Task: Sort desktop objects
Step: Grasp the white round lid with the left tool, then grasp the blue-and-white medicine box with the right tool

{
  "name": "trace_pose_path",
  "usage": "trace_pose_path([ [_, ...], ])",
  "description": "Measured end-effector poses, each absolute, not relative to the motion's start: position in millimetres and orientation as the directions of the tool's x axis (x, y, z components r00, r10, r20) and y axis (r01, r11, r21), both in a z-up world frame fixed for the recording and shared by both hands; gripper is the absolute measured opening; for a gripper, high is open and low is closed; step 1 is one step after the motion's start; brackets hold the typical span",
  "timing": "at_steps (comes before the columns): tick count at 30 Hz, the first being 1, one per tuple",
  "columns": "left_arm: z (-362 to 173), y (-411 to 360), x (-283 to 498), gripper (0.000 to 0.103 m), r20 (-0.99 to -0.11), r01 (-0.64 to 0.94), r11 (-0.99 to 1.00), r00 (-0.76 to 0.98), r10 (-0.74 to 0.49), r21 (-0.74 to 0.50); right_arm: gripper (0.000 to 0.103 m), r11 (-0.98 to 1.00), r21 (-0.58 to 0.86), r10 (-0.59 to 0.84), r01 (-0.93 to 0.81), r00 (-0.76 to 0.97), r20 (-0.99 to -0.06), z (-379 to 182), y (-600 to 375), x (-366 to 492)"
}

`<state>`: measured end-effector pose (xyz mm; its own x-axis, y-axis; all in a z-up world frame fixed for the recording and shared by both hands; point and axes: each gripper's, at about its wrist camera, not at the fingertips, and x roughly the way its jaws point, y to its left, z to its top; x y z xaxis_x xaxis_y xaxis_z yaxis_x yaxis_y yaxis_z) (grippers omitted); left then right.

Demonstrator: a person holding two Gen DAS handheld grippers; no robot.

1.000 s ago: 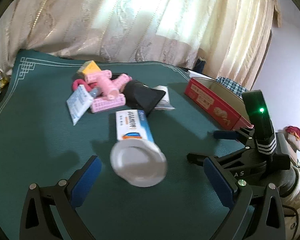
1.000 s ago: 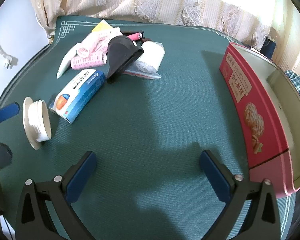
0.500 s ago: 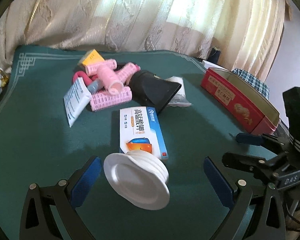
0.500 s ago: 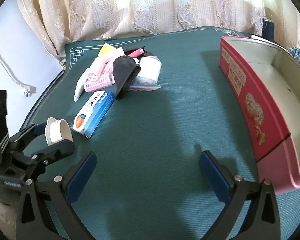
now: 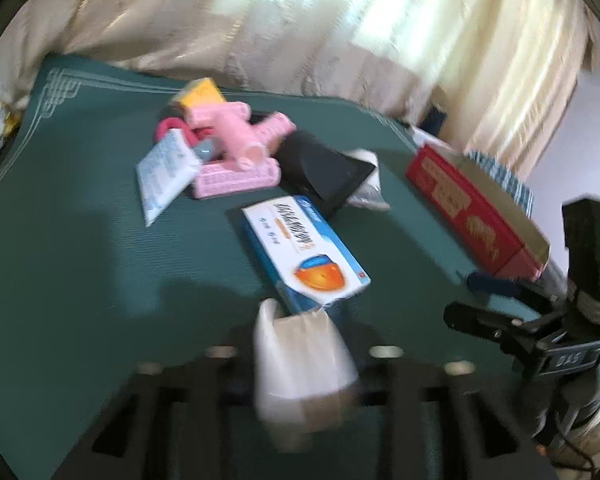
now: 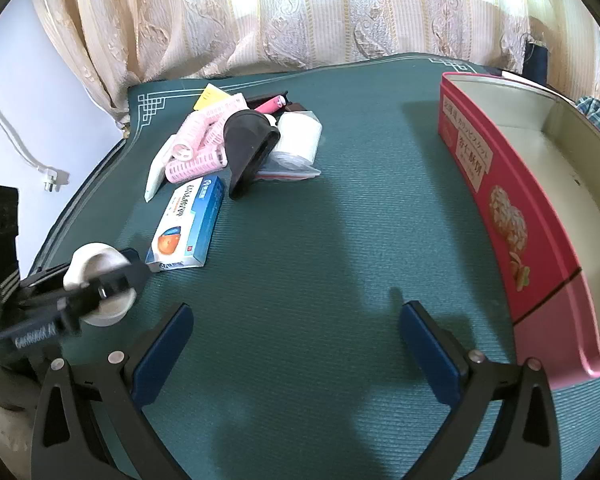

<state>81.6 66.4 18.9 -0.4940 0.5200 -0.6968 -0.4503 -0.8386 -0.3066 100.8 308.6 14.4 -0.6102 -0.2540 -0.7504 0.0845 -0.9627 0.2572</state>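
A white round cap (image 5: 300,368) sits between the jaws of my left gripper (image 5: 300,340), which are closing onto it; this view is blurred. From the right wrist view the same cap (image 6: 92,256) shows at the far left with the left gripper (image 6: 112,280) clamped across it, low over the green mat (image 6: 340,240). Just beyond lies a blue-and-white medicine box (image 5: 304,252). My right gripper (image 6: 296,316) hangs open over bare mat with nothing between its fingers.
A pile sits at the back: pink hair rollers (image 6: 196,148), a black pouch-like item (image 6: 248,144), a white roll in plastic (image 6: 300,140), a white sachet (image 5: 164,172). An open red tin box (image 6: 500,200) stands along the right. Curtains hang behind the table.
The left jaws have gone from wide open to closed around the white cap, and the left gripper came down and nearer to it. The right view shifted slightly.
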Motion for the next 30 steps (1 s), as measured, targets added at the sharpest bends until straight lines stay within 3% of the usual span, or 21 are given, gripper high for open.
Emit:
trace_pose_path([
  [7,22,35,84,0.027,-0.658,-0.378,-0.851,-0.542,0.523,-0.365,0.101,-0.984,0.170,-0.165,0.049,-0.605,-0.779,16,301,99],
  [11,25,27,90,0.024,-0.635,-0.391,-0.842,-0.555,0.537,-0.372,0.098,-0.975,0.218,-0.197,0.041,-0.610,-0.767,21,297,93],
  [22,27,0,90,0.023,-0.582,-0.372,-0.814,-0.571,0.579,-0.446,0.095,-0.984,0.086,-0.165,0.156,-0.618,-0.769,31,223,59],
  [30,23,-5,88,0.023,-0.568,-0.363,-0.794,-0.559,0.604,-0.487,0.086,-0.989,0.015,-0.100,0.149,-0.582,-0.807,18,200,28],
])
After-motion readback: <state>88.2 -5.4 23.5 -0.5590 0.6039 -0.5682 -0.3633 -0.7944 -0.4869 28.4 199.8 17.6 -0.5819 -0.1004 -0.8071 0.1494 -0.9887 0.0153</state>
